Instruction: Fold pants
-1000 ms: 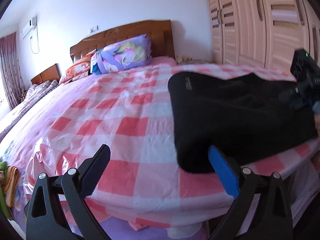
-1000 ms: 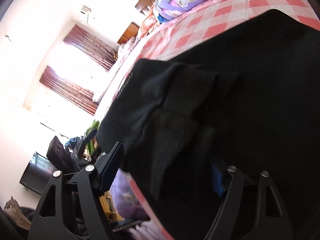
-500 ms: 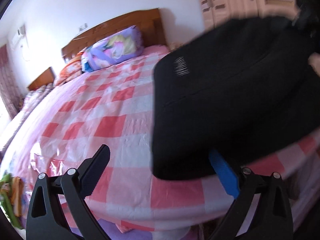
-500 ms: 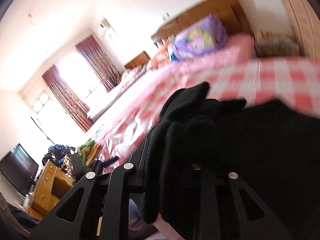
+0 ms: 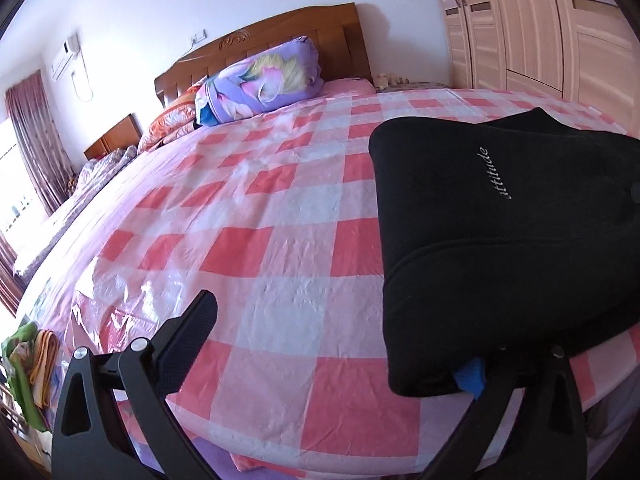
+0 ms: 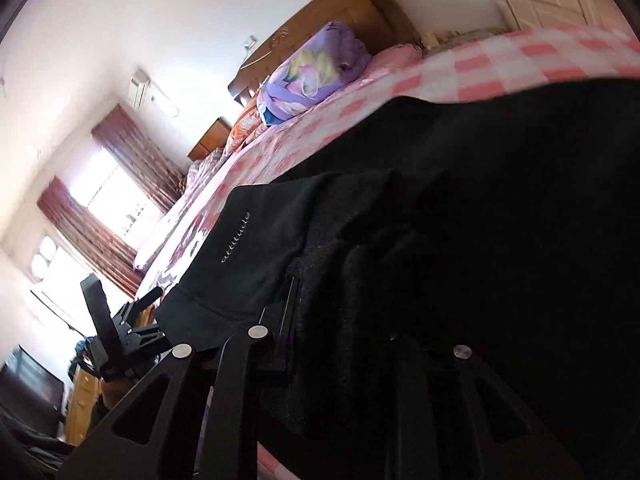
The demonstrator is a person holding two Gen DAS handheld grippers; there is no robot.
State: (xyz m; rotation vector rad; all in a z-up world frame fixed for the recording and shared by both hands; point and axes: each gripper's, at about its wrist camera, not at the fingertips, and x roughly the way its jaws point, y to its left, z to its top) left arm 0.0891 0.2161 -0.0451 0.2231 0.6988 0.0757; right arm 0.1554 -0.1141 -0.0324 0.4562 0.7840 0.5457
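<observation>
Pants: one, black, on checked bed; pillows: two.

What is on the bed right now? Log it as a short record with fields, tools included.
garment: black pants, doubled over, near right part of the bed
surface: pink checked bedcover
left tool: open; the pants' edge drapes over its blue finger, not pinched
right tool: jaws closing, bunched pants fabric between them
background: purple pillow, wooden headboard, wardrobe
</observation>
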